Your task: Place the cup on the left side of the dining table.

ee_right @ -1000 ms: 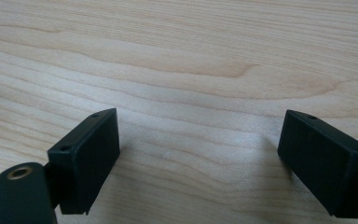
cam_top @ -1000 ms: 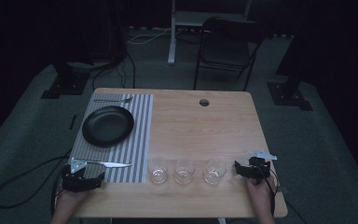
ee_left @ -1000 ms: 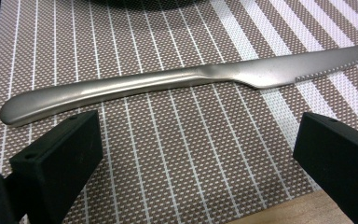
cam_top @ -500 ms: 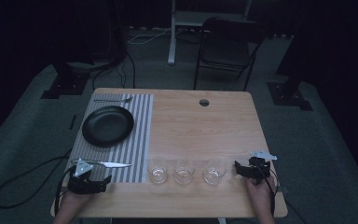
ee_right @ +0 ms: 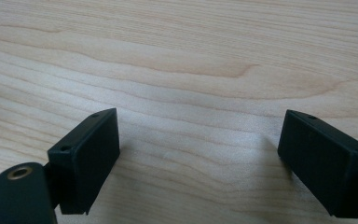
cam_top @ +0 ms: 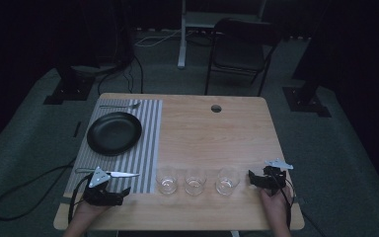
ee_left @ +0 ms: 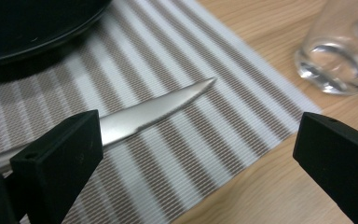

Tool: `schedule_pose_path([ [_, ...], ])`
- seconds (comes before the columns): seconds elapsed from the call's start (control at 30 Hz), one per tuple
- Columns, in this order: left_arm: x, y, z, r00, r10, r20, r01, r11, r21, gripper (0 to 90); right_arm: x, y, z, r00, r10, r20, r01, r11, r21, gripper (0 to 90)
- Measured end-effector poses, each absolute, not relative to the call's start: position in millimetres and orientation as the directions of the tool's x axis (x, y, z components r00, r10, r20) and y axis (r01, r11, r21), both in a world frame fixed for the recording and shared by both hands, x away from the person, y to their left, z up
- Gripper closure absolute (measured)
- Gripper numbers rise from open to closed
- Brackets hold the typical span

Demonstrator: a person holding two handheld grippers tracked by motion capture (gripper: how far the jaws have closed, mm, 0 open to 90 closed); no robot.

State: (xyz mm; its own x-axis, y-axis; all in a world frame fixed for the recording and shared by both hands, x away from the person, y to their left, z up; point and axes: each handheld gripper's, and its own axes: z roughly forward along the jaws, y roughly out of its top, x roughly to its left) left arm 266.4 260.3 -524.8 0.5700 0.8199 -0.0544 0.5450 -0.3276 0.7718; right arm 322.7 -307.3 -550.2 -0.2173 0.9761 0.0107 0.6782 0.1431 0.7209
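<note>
A table knife (cam_top: 114, 174) lies on the near edge of a striped placemat (cam_top: 148, 143), its blade (ee_left: 161, 111) pointing right. My left gripper (cam_top: 120, 193) sits just nearer than the knife, open (ee_left: 196, 158), with the blade running behind its left jaw and nothing held. A black plate (cam_top: 114, 133) rests on the mat, and a fork (cam_top: 120, 105) lies beyond it. Three clear glasses (cam_top: 167, 180) (cam_top: 194, 181) (cam_top: 227, 179) stand in a row right of the mat; the nearest one (ee_left: 340, 56) shows in the left gripper view. My right gripper (cam_top: 254, 178) rests right of the glasses, open (ee_right: 198, 158) over bare wood.
The wooden table (cam_top: 212, 133) has a round cable hole (cam_top: 216, 108) near its far edge. A chair (cam_top: 239, 47) and stand legs are on the floor beyond. A cable (cam_top: 24, 195) trails off the table's left side.
My left gripper has shifted slightly right and toward the near edge, alongside the knife. The right gripper, knife and glasses have stayed put.
</note>
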Motion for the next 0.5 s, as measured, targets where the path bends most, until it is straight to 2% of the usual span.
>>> schedule_pose_path([
  [0.5,266,225,-523,0.675,0.737,-0.044,0.478,-0.39,0.787,1.9,323,-307,-550,-0.217,0.976,0.011,0.678,0.143,0.721,12.2],
])
